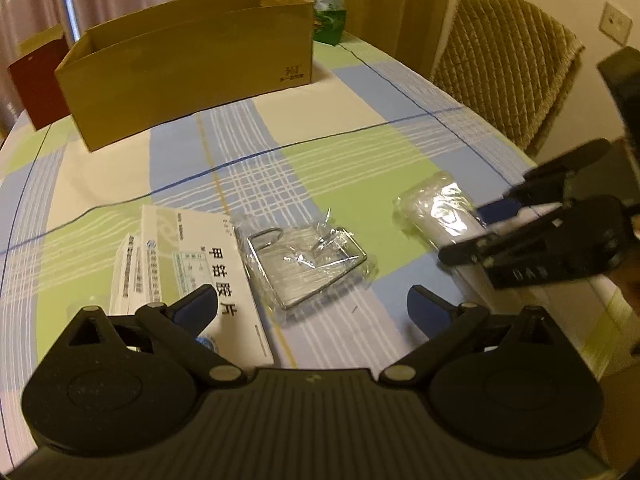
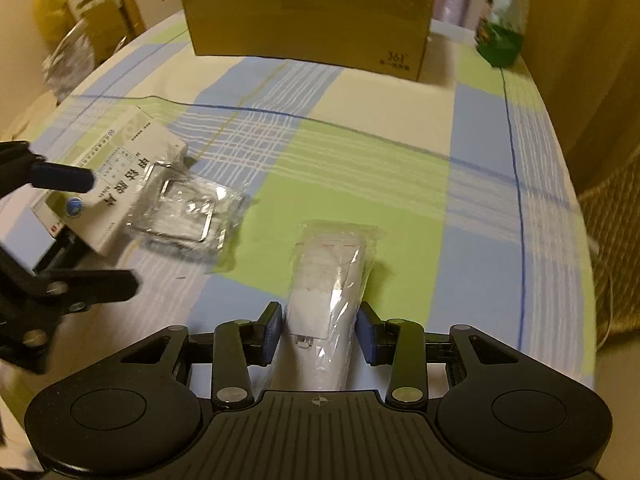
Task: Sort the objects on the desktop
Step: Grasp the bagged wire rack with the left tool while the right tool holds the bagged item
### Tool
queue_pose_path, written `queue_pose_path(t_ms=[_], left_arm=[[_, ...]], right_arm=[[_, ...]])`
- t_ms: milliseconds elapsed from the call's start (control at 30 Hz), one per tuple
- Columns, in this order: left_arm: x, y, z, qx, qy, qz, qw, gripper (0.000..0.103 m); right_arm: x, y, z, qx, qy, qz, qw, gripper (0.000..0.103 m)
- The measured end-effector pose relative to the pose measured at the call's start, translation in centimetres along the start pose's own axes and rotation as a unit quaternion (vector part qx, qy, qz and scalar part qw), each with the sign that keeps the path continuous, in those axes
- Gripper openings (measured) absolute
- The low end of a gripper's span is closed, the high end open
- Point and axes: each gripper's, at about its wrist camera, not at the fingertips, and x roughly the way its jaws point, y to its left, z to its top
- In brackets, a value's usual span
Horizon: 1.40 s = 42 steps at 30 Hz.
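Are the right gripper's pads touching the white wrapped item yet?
Cannot tell. In the right wrist view the right gripper straddles the white wrapped item, both pads close beside the wrap; no clear gap or contact.

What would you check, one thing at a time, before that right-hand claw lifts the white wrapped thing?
1. White plastic-wrapped device lies between the right gripper fingers: ok.
2. Pads touching the wrapper on both sides: cannot tell; a slight gap seems to remain.
3. Cardboard box open at the top, ready to receive: ok.
4. Tablecloth between device and box free of obstacles: ok.
5. Left gripper open and apart from the device: ok.
6. Bagged metal clip and medicine box out of the lifting path: ok.
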Motion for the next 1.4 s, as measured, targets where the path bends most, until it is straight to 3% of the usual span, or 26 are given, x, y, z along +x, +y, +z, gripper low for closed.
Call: queue_pose_path(t_ms=[167, 200, 233, 267, 467, 500, 567, 600, 700, 1100, 1267, 1300, 1400], left_arm=[[0.3, -1.4, 0.5, -0.02, -0.013, 0.024, 0.9994, 0.1], [0.7, -1.8, 0.8, -0.027, -0.013, 0.033, 0.999, 0.1], [1.0, -2.1, 0.9, -0.036, -0.012, 0.041, 0.9985, 0.1], [1.3, -2.3, 1.1, -0.045, -0.012, 0.047, 0.9978, 0.1], [2.5, -3.1, 1.8, -0.067, 0.001, 0.087, 0.9939, 0.1], [2.7, -3.2, 1.9, -0.067, 0.002, 0.092, 0.9935, 0.1], [2.9, -3.1, 1.9, -0.072, 0.008, 0.101, 0.9923, 0.1], [3.1, -3.1, 1.9, -0.076, 0.01, 0.105, 0.9916, 0.1], [3.7, -3.2, 2.0, -0.083, 0.015, 0.112, 0.9901, 0.1], [6.0, -4.1, 2.4, -0.133, 0.011, 0.173, 0.9758, 0.099], [6.6, -4.6, 2.6, -0.102, 0.014, 0.179, 0.9784, 0.088], [6.7, -4.7, 2.6, -0.099, 0.016, 0.177, 0.9791, 0.082], [6.7, -4.7, 2.5, -0.088, 0.015, 0.157, 0.9836, 0.079]], right_arm=[[1.0, -2.0, 2.0, -0.044, -0.006, 0.006, 0.999, 0.039], [1.1, -2.3, 2.2, -0.048, -0.007, 0.011, 0.999, 0.058], [1.3, -2.6, 2.3, -0.05, -0.009, 0.017, 0.999, 0.084], [1.4, -2.8, 2.3, -0.051, -0.013, 0.025, 0.998, 0.086], [2.7, -3.7, 1.8, -0.026, -0.002, 0.041, 0.999, 0.085], [3.0, -3.7, 1.7, -0.032, 0.003, 0.044, 0.999, 0.074], [2.9, -3.6, 1.5, -0.051, 0.0, 0.046, 0.998, 0.063], [2.8, -3.9, 1.6, -0.059, 0.0, 0.049, 0.997, 0.051], [2.6, -5.4, 2.0, -0.055, 0.004, 0.051, 0.997, 0.044], [2.1, -7.4, 1.7, -0.068, 0.001, 0.06, 0.996, 0.043], [2.1, -7.4, 1.5, -0.068, -0.003, 0.063, 0.996, 0.043], [2.1, -7.4, 1.5, -0.069, -0.003, 0.063, 0.996, 0.043], [2.1, -7.3, 1.4, -0.072, -0.004, 0.06, 0.996, 0.043]])
